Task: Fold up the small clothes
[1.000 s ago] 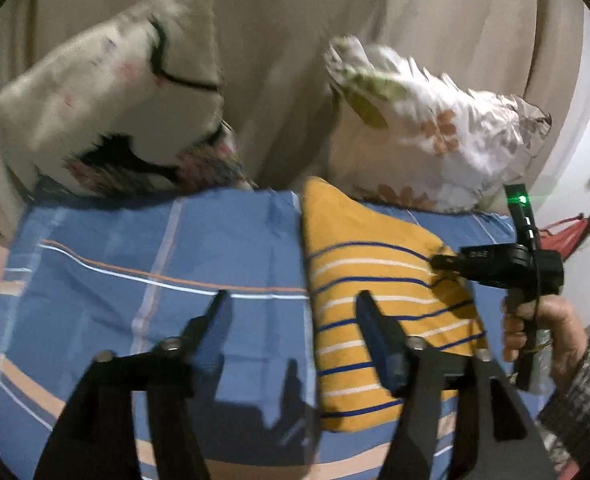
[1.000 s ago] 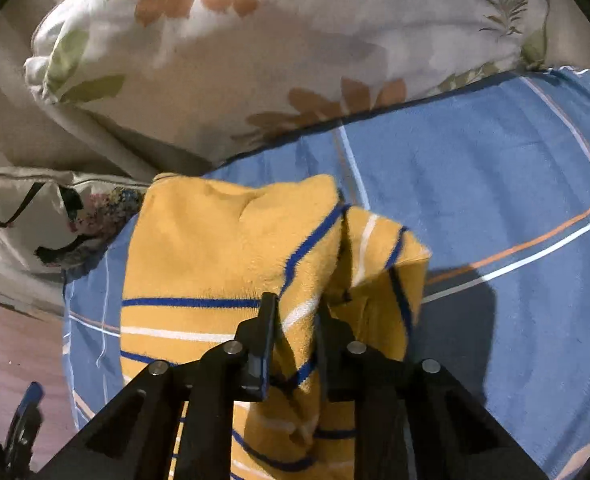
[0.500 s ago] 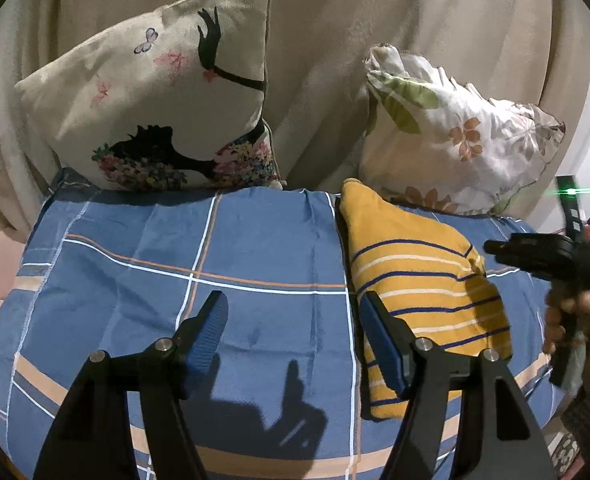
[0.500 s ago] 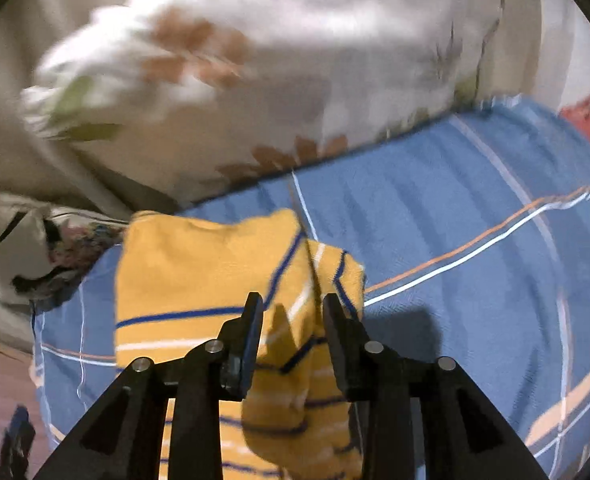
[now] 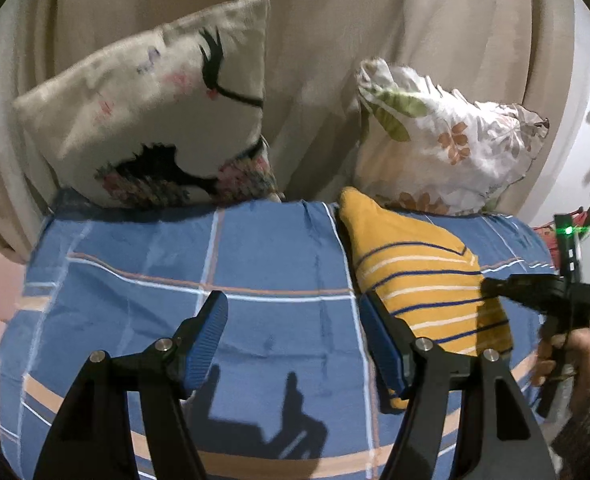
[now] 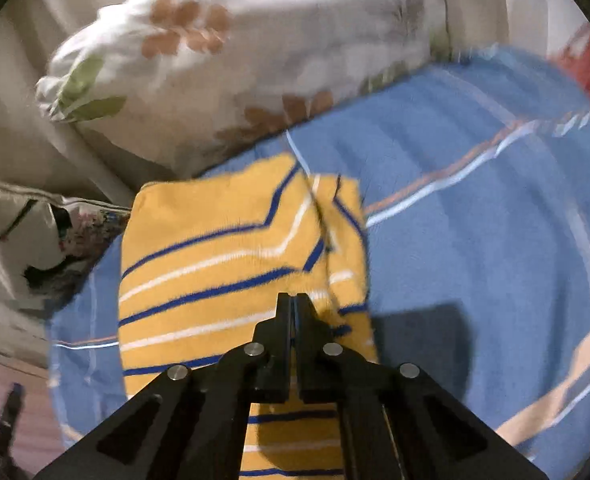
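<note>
A yellow garment with blue and white stripes (image 5: 423, 280) lies folded in a long strip on the blue plaid blanket (image 5: 215, 264); it also shows in the right wrist view (image 6: 223, 264). My left gripper (image 5: 295, 332) is open and empty, held above the blanket just left of the garment. My right gripper (image 6: 294, 300) is shut with nothing between its jaws, raised over the garment's near half. It shows in the left wrist view (image 5: 491, 284) at the right, held by a hand.
A beige cushion with a black face print (image 5: 155, 120) and a white floral pillow (image 5: 443, 148) lean on the sofa back (image 5: 315, 60) behind the blanket. A red object (image 6: 587, 60) sits past the blanket's far right edge.
My right gripper let go of the garment's edge, drew back and closed empty. The garment settled flat. My left gripper pulled back and rose slightly, staying open.
</note>
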A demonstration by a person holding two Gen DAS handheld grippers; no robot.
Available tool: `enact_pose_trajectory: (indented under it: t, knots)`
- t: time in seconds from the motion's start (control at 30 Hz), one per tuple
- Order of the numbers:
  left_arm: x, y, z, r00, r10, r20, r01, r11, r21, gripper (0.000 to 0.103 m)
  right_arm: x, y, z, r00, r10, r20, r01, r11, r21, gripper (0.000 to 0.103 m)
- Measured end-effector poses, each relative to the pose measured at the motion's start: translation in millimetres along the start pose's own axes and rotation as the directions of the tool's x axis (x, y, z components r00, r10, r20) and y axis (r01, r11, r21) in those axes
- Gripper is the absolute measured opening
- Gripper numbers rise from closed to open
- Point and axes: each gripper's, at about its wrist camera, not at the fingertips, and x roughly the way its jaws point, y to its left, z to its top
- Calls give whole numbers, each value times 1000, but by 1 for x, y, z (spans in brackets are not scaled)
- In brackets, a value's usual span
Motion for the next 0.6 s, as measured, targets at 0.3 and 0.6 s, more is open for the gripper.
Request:
enact_pose_trajectory:
  t: [0.3,0.6]
  knots:
    - [-52,-15,6,946,221,238,-233,972,24,93,-47,27,-22,997,20,77,-15,998,-66,35]
    - [-73,-67,-5,904,349,248,-355,935,-18,103,-69,42,-56,996,81,36,-70,965,-254,50]
